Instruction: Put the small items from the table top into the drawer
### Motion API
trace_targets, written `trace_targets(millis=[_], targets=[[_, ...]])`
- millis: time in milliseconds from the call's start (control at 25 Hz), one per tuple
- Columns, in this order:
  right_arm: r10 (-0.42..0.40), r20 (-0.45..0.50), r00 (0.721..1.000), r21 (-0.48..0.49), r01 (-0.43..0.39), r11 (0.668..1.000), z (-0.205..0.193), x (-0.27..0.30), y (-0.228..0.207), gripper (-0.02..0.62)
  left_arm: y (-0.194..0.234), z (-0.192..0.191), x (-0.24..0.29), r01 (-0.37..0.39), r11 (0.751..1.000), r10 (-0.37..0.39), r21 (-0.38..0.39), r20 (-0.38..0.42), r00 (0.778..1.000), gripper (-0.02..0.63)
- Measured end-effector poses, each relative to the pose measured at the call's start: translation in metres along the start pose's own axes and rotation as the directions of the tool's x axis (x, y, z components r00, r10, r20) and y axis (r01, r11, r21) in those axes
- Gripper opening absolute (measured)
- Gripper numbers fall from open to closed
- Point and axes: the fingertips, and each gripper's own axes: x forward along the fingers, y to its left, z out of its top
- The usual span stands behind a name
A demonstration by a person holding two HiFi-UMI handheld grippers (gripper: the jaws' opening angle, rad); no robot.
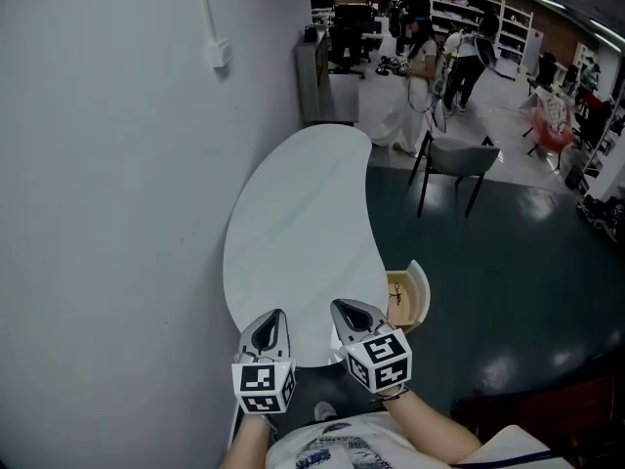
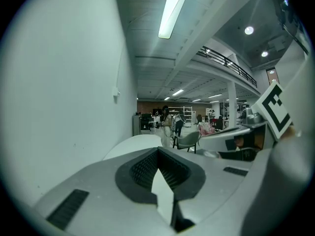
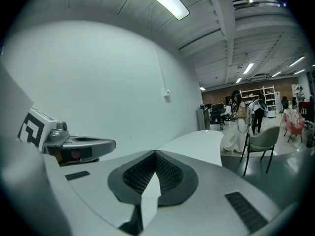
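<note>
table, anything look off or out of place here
Only the drawer stands out: it hangs open at the right edge of the table. Nothing looks spilled, askew or damaged.

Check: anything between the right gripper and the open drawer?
Nothing visible. The right gripper, shut and empty, is over the near end of the table; the drawer stands open just to its right, with only bare table edge between. No small items show on the table top.
</note>
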Motion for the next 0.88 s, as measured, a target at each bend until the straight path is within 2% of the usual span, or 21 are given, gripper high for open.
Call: trace_targets(millis=[640,880], targets=[[-0.056,-0.002,0.998,-0.037,0.056,0.998,0.0025,0.0034,0.0012,0.02,0.0032,-0.0033,0.0049,0.05,0.999,-0.05,-0.004,-0.004,0.999,0.019],[-0.057,-0.005,0.998,-0.025,0.057,0.998,-0.0005,0.0081,0.0012,0.02,0.0078,-0.0043,0.0068,0.047,0.999,-0.047,0.023,-0.007,0.999,0.02]])
